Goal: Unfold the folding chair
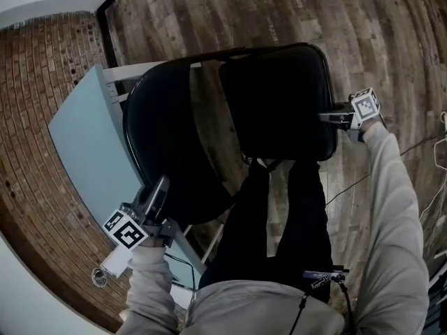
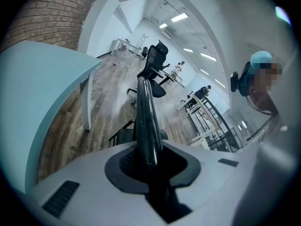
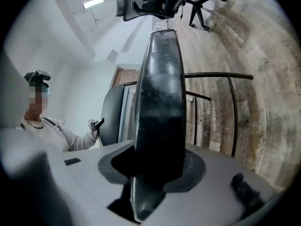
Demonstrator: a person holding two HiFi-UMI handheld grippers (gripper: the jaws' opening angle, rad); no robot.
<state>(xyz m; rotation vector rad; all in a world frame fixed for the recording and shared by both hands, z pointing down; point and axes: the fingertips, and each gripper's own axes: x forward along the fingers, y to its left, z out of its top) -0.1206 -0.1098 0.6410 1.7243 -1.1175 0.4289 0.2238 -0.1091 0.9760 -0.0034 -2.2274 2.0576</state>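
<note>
The black folding chair stands partly opened in front of me. Its rounded back panel [image 1: 167, 145] is at the left and its padded seat panel [image 1: 279, 103] at the right, with floor showing through the gap between them. My left gripper [image 1: 159, 190] is shut on the back panel's near edge, which runs as a thin black rim [image 2: 146, 121] between the jaws of that gripper [image 2: 149, 161]. My right gripper [image 1: 328, 117] is shut on the seat's right edge. In the right gripper view the thick seat edge [image 3: 160, 93] fills the jaws of the right gripper [image 3: 157, 168], and the chair's tube legs [image 3: 233, 112] show beyond.
A light blue table [image 1: 87, 152] on white legs stands just left of the chair, against a brick wall [image 1: 35, 89]. Wooden floor [image 1: 391, 40] lies beyond. My legs [image 1: 279, 229] are right behind the seat. An office chair [image 2: 155, 60] stands farther off. Cables [image 1: 436, 152] lie at the right.
</note>
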